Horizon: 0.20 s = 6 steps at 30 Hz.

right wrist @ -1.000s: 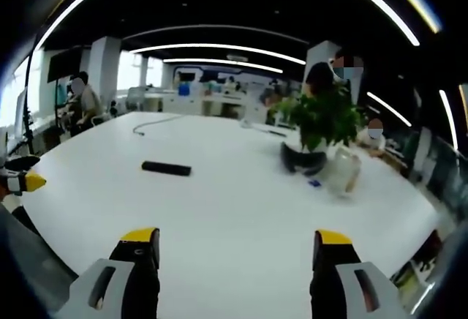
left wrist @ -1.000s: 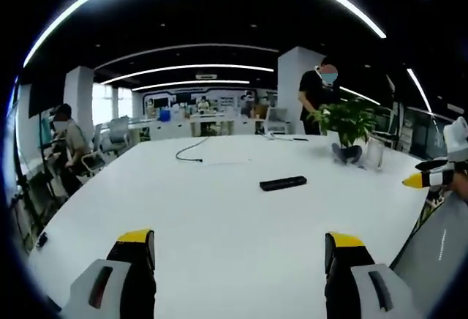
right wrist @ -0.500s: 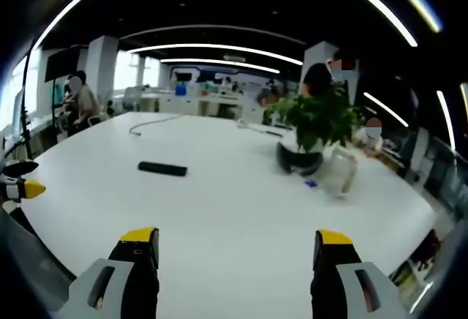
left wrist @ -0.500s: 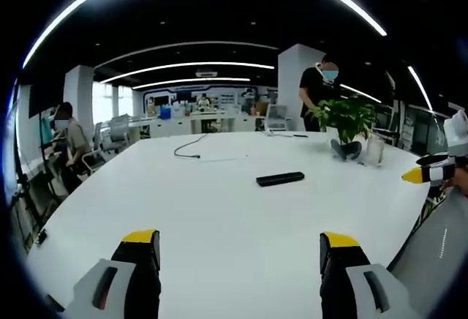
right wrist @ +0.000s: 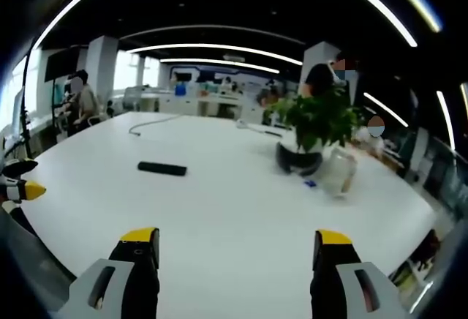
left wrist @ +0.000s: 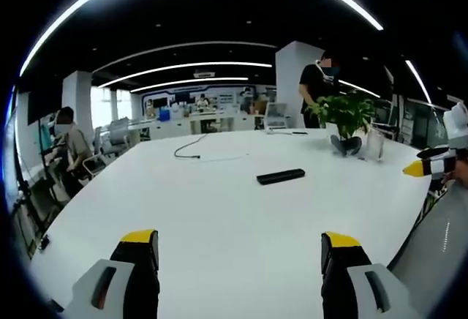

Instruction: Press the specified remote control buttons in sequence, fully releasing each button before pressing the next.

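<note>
Remote control (left wrist: 281, 176): black, flat on the white table (left wrist: 219, 216), well apart from both grippers. Potted plant (right wrist: 316, 125): on the table, beyond the remote, a clear jar (right wrist: 338, 173) just beside it. Black cable (left wrist: 189, 148): on the table's far part. Left gripper (left wrist: 238, 249): jaws wide apart, holding nothing, above the near table edge. Right gripper (right wrist: 238, 246): jaws wide apart, empty, likewise. People sit and stand beyond the table.

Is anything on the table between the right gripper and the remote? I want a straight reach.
Nothing visible: bare white table lies between the open right gripper and the remote; the potted plant stands off to the side.
</note>
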### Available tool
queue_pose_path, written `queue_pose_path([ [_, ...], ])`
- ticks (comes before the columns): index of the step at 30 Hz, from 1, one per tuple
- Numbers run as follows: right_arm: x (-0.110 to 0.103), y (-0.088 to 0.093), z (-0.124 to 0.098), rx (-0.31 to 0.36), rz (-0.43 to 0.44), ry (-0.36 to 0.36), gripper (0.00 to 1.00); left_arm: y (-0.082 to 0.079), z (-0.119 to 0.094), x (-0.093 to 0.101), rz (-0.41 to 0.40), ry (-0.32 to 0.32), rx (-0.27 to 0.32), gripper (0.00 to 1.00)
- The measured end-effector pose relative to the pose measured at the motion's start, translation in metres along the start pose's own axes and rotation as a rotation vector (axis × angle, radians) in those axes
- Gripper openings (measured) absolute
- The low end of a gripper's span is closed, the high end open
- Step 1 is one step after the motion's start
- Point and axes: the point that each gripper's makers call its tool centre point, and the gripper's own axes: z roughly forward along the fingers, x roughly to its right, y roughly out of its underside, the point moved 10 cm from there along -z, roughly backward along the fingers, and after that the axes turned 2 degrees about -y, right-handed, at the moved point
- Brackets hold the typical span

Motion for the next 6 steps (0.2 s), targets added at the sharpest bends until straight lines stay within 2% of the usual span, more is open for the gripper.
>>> queue_pose_path([
  [6, 0.0000, 0.0007, 0.0012, -0.007, -0.003, -0.006, 0.85, 0.0006, 0.0000, -0.0009, -0.010, -0.010, -0.007, 0.95],
])
